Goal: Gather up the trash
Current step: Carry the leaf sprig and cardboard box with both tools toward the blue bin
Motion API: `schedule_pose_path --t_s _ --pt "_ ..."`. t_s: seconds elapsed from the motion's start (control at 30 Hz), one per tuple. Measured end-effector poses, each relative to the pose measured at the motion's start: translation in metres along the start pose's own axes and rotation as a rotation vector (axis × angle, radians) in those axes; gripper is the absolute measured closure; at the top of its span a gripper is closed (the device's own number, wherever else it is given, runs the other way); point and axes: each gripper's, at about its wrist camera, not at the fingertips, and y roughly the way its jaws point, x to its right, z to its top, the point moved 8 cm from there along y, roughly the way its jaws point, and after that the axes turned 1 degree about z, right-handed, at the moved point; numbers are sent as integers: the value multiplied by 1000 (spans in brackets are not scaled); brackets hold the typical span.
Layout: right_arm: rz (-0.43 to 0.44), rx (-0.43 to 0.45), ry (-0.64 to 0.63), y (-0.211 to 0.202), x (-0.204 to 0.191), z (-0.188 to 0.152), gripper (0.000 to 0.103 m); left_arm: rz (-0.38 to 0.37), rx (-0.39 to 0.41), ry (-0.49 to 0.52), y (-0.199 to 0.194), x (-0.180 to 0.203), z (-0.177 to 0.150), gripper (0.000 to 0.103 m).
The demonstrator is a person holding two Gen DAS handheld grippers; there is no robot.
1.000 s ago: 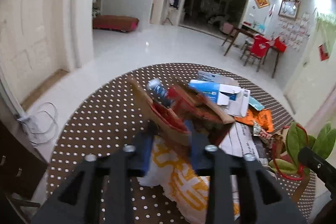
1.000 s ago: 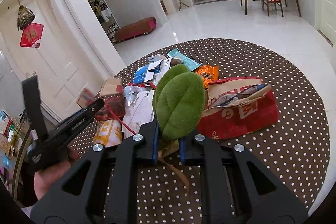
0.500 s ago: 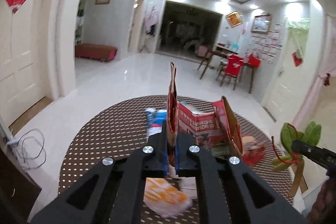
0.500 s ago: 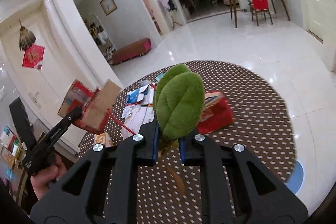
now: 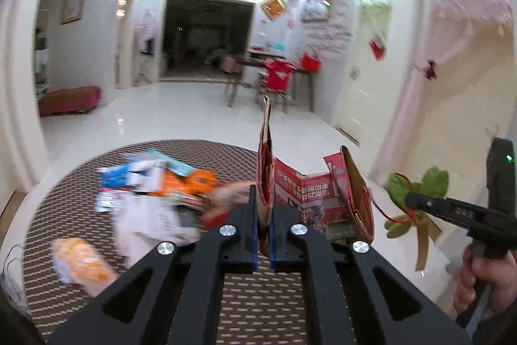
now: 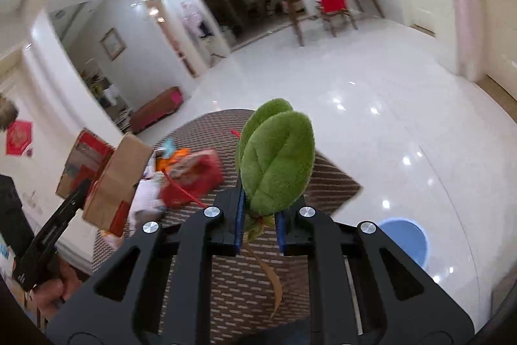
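- Red-printed brown cardboard box (image 5: 310, 193): left gripper (image 5: 263, 235) clamped on one flap, held above the dotted round table (image 5: 64, 215).
- Right gripper (image 6: 258, 220) pinches green fuzzy leaf sprig (image 6: 278, 160).
- Carry level to blue bin (image 6: 405, 240); thin flap may tear.

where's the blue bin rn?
Right wrist view, lower right: blue bin on the white floor, just past the dotted table edge, right of the right gripper.

Red-printed cardboard box (image 5: 303, 193) torn open, flaps splayed, one brown flap upright, pinched, lifted above table. Green plush leaf sprig (image 6: 274, 164) with red cord and brown ribbon tail, clamped at stem, upright. Loose wrappers (image 5: 152, 186) blurred on dotted mat; orange-white packet (image 5: 80, 261) near front edge; red bag (image 6: 190, 177) lying flat.
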Motion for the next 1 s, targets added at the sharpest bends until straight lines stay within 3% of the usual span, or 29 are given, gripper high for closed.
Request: schedule_pose_path --t_s 0.3,0.67,0.8,1.0 --pt "-113 -92 212 21 125 -25 88 -139 -150 169 65 100 -35 98" --pt "-165 -239 406 73 238 -46 88 -147 -377 356 163 190 -93 98" --pt "-175 -262 461 78 261 -54 86 -136 -466 464 197 223 -119 98" --pt "-178 -295 521 90 285 -60 85 -127 -532 582 226 261 -136 94"
